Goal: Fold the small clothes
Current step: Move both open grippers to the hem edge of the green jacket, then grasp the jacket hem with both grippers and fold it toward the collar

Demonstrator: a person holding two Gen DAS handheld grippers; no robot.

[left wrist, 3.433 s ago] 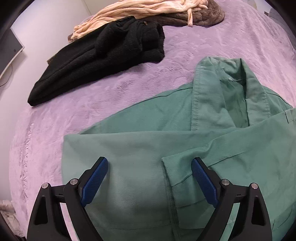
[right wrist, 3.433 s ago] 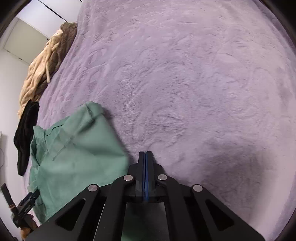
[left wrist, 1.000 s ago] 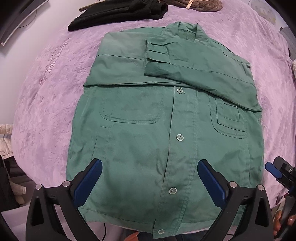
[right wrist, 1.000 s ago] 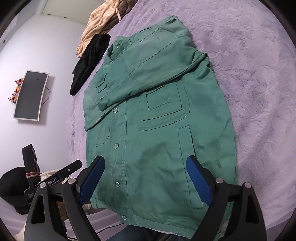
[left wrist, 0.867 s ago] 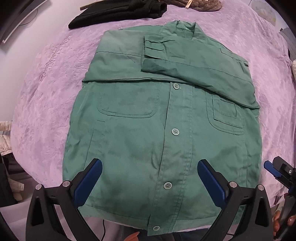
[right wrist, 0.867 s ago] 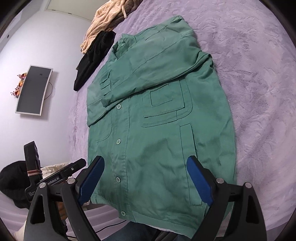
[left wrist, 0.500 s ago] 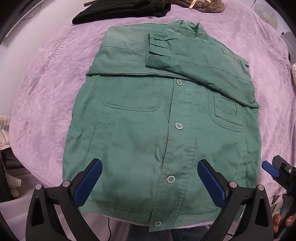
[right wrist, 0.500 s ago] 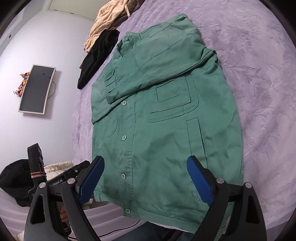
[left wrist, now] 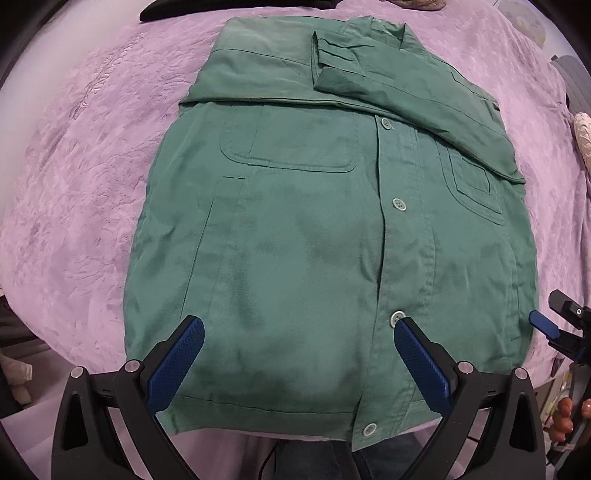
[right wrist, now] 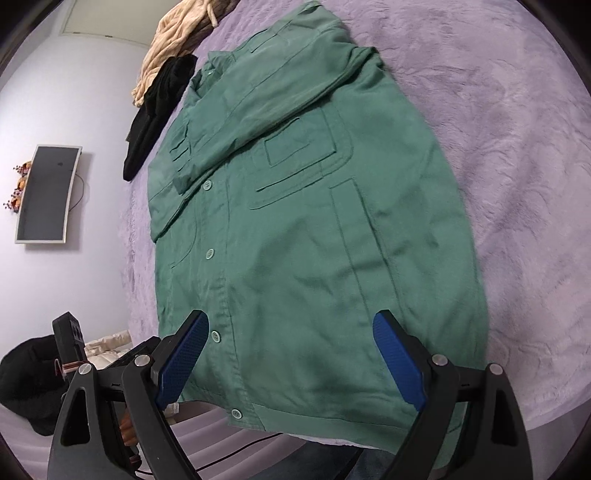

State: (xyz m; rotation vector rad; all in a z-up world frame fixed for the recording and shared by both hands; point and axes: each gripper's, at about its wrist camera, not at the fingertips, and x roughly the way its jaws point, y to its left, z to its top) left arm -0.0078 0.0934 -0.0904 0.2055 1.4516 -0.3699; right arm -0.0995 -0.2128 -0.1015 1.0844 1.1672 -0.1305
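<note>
Jacket half folded on the bed

The green jacket [left wrist: 314,240] lay flat on the purple bed [left wrist: 81,177], sleeves already folded across its far end; both the left gripper [left wrist: 299,354] and right gripper [right wrist: 291,354] hovered spread over the near hem, body fold left.

The black garment [left wrist: 236,9] is cut off by the top edge; the shirt's [left wrist: 314,221] back lies hidden.

Both tongs, the left tongs [left wrist: 298,360] and the right tongs [right wrist: 290,356], are built from black angular frames fastened with silver screws. Each finger is faced with a blue textured pad [left wrist: 174,366]. Dark blue trousers [left wrist: 384,456] are worn, seen at the bottom edge.
</note>
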